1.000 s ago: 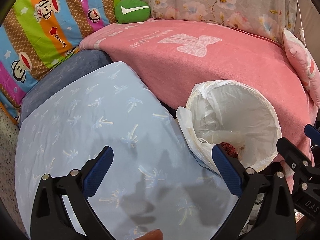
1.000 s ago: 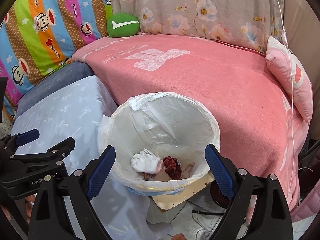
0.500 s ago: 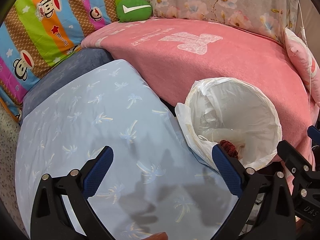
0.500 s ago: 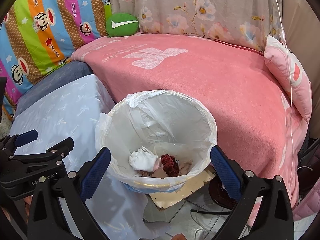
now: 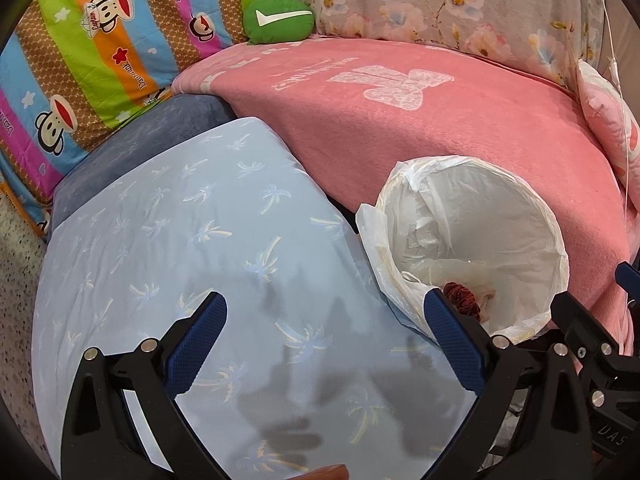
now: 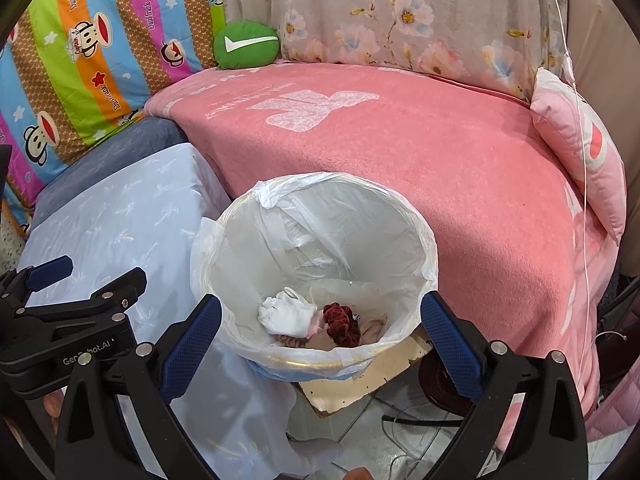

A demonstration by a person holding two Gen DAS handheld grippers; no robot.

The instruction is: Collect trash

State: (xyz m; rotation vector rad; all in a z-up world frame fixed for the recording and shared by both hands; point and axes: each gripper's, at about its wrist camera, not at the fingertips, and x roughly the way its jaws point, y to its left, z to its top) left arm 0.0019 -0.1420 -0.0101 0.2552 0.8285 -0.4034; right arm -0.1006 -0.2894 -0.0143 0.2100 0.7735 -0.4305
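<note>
below, round bin [image 6: 416, 240] with crinkly white liner; right hand-held gripper [image 6: 320, 332] jaws wide apart, empty; left hand-held gripper [image 5: 326, 334] likewise.

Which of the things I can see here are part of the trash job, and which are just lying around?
Job:
trash bin
white wad in it
dark red scrunchie in it
right gripper, open

Lying about:
pink blanket
green cushion
light blue cloth
pink pillow
</note>
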